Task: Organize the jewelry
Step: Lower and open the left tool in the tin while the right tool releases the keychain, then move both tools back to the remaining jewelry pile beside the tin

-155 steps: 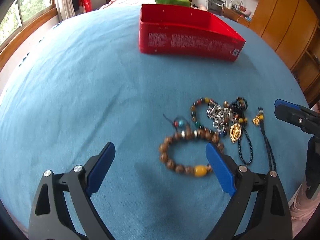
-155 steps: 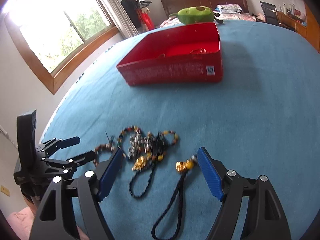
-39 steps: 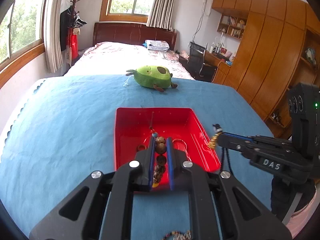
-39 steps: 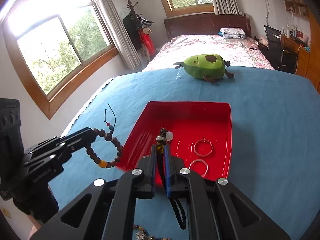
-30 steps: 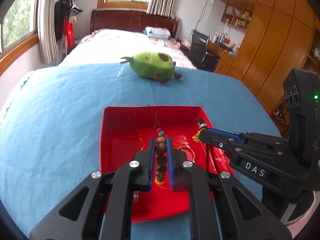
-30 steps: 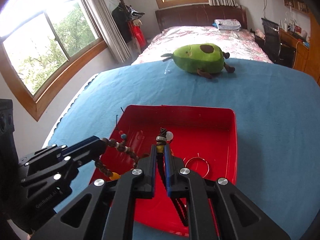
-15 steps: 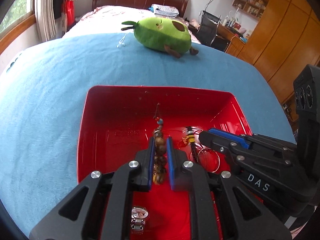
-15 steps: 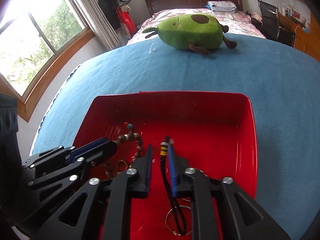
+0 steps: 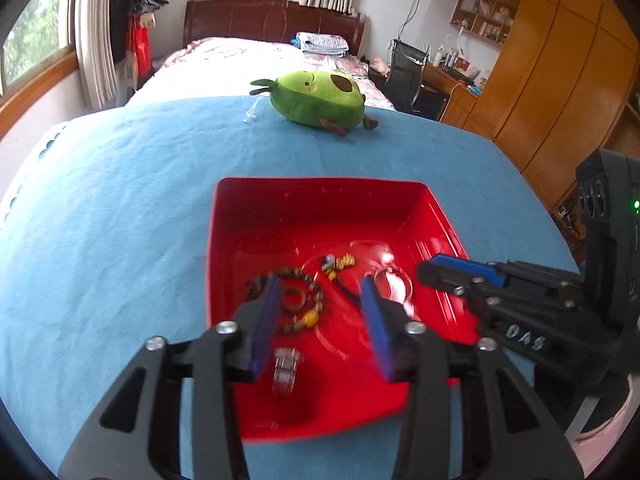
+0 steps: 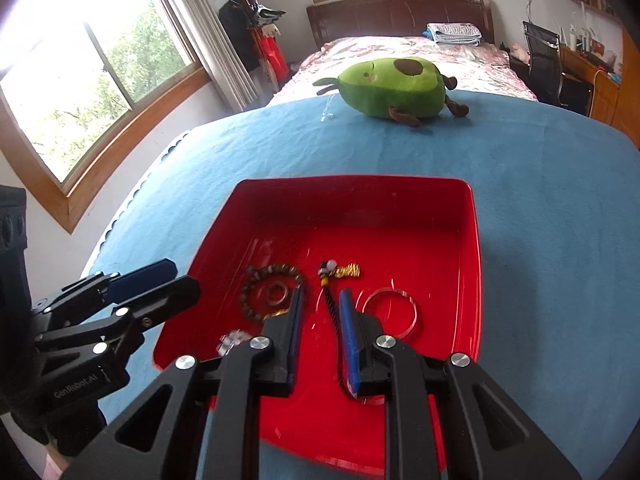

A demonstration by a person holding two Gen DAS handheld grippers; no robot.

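Blue blanket (image 9: 120, 200) beneath red tray (image 9: 320, 196)

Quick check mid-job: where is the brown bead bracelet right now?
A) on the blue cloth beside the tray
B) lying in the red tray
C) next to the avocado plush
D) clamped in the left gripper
B: the bead bracelet lies flat on the floor of the red tray, and the left gripper above it is open with nothing between its fingers.

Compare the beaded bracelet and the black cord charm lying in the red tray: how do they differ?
The beaded bracelet forms a closed ring of brown beads; the black cord charm runs out in a line with a gold tassel. The bracelet circles a small ring; the cord circles nothing. Both lie in the red tray.
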